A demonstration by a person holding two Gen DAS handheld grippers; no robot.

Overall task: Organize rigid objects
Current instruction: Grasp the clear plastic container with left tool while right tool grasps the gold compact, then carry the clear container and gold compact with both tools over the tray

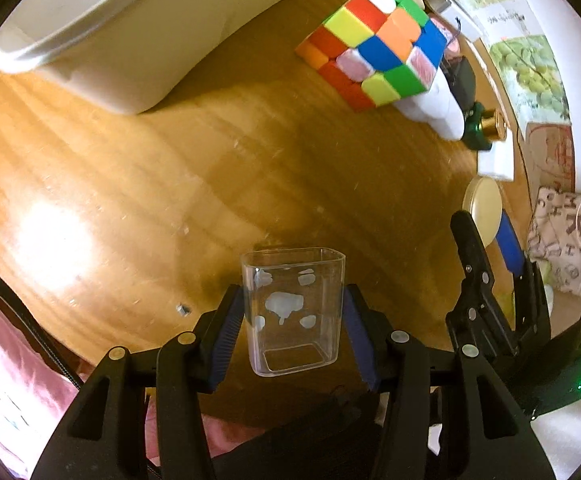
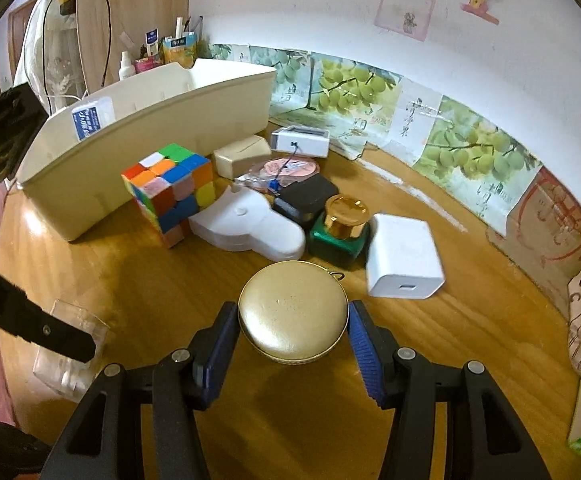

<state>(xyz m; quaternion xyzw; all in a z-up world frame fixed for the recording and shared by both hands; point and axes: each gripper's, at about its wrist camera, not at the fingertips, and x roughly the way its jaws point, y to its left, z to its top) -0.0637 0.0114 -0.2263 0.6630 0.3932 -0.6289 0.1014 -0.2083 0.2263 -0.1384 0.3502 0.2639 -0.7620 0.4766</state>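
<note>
Between the left gripper's point(image 1: 293, 322) blue-padded fingers point(image 1: 226, 330) sits a clear square plastic cup point(image 1: 292, 312), clamped on both sides. The right gripper point(image 2: 293, 330) pinches a round gold compact point(image 2: 293, 316); ahead of its fingertips lies a multicoloured puzzle cube point(image 2: 170, 192) beside a cream plastic bin point(image 2: 150, 148).

The cream storage bin point(image 1: 102, 36) is running off the top-left edge of the left wrist view, so its contents are not showing there. The puzzle cube point(image 1: 374, 40) is covering part of a white case point(image 1: 438, 110) behind it. In the right wrist view, the left tongs' black finger point(image 2: 50, 332) is crossing the clear plastic cup point(image 2: 70, 354), whose markings are blurring. Labels on the far shelf bottles point(image 2: 152, 54) are staying too small to read.
</note>
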